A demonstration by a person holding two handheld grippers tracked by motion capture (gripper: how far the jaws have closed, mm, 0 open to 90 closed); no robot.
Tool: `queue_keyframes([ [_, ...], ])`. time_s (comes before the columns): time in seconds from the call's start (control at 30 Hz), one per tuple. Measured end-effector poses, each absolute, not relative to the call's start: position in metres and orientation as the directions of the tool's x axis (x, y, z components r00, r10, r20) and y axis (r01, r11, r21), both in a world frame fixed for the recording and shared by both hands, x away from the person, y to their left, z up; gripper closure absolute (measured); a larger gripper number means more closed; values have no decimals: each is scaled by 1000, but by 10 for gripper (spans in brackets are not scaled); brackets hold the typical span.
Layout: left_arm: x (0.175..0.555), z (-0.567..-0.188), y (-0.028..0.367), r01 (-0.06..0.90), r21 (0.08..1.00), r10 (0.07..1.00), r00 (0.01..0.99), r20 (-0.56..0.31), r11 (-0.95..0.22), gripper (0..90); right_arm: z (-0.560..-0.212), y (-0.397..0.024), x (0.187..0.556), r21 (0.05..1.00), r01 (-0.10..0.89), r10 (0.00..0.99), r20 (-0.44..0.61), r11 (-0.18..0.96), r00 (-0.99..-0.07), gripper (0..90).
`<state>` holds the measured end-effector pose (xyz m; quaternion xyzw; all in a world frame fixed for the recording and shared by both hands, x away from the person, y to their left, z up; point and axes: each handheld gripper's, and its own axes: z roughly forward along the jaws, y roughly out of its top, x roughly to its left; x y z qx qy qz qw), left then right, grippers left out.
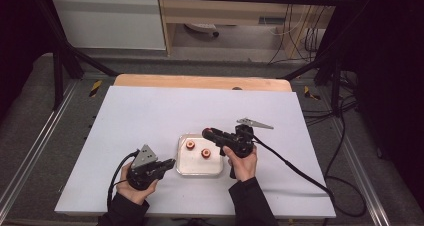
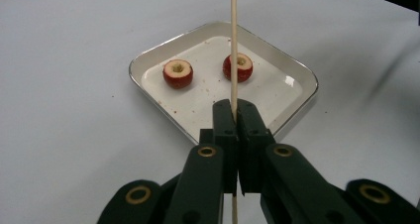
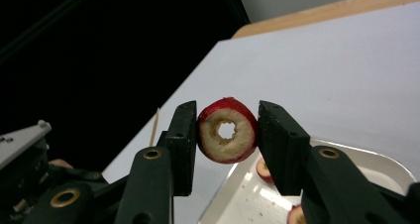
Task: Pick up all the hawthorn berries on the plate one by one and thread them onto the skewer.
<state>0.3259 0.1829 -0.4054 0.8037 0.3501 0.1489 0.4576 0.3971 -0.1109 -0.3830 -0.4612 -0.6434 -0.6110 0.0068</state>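
On the white surface [image 1: 150, 116], at left, the left gripper [image 2: 233, 117] has its jaws clenched on an upright wooden skewer [image 2: 233, 40], likely so fruit can be threaded onto it. Between the hands, a white tray [image 1: 181, 168] carries two cored red fruit pieces [image 2: 178, 74]. At right, the right gripper [image 3: 227, 135] grasps a third cored fruit ring [image 3: 227, 131], lifted above the tray with its hole open; nothing stands between ring and skewer.
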Motion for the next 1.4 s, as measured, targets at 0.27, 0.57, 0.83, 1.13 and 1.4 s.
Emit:
queue_keyframes([
  [0.27, 324, -406, 179, 434, 841, 711, 698, -87, -323, 884, -387, -103, 393, 799, 523, 562, 589, -297, -580, 608],
  [0.57, 323, -406, 171, 451, 839, 715, 690, -112, -304, 883, -392, -96, 389, 807, 414, 540, 589, -421, -601, 609],
  [0.83, 323, -403, 165, 448, 847, 709, 693, -128, -285, 883, -398, -90, 386, 770, 409, 486, 631, -490, -605, 609],
  [1.13, 322, -403, 158, 448, 850, 705, 696, -137, -278, 883, -403, -87, 383, 757, 396, 463, 639, -520, -614, 610],
  [1.4, 322, -403, 159, 451, 851, 706, 694, -144, -270, 884, -406, -85, 382, 749, 397, 446, 645, -531, -621, 610],
])
